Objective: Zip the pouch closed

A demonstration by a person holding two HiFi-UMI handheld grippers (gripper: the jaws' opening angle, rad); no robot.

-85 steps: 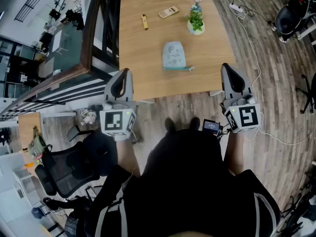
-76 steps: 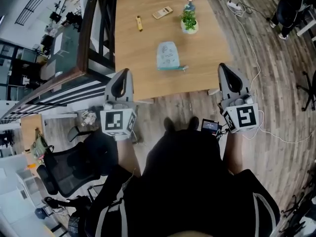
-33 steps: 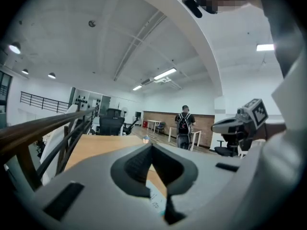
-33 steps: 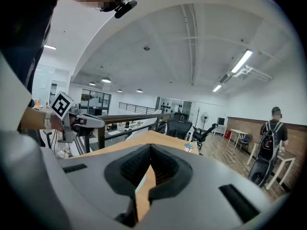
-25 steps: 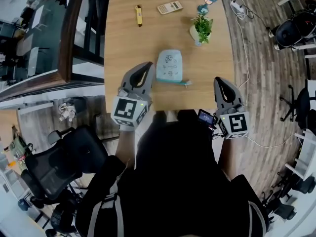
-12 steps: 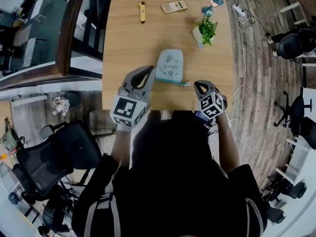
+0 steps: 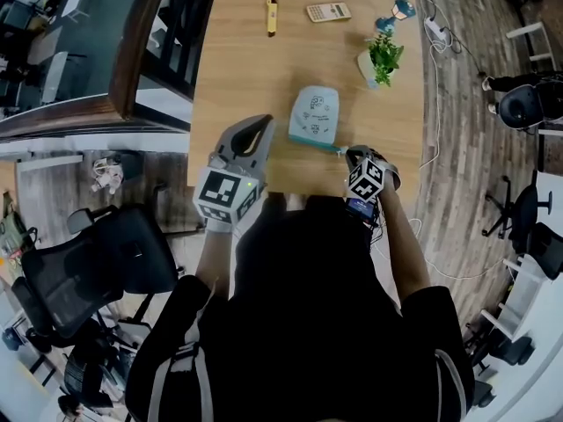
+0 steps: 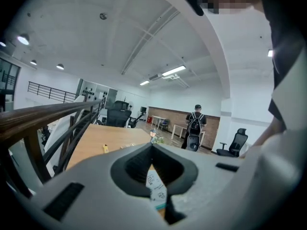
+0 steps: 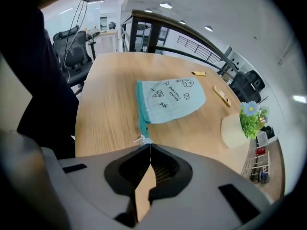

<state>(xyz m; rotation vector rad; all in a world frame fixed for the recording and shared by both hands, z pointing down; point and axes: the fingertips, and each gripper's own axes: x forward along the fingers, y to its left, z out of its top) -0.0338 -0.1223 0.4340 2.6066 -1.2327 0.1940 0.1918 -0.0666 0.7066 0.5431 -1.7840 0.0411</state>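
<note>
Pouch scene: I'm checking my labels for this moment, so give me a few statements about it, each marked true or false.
1. The pouch lies flat on the table. True.
2. The right gripper has its jaws wide open. False: they are together, with the tips just short of the zipper pull.
3. The plant stands on the pouch. False: it stands on the table, apart from the pouch.
4. The left gripper holds nothing. True.
5. The calculator lies on the table beyond the pouch. True.
</note>
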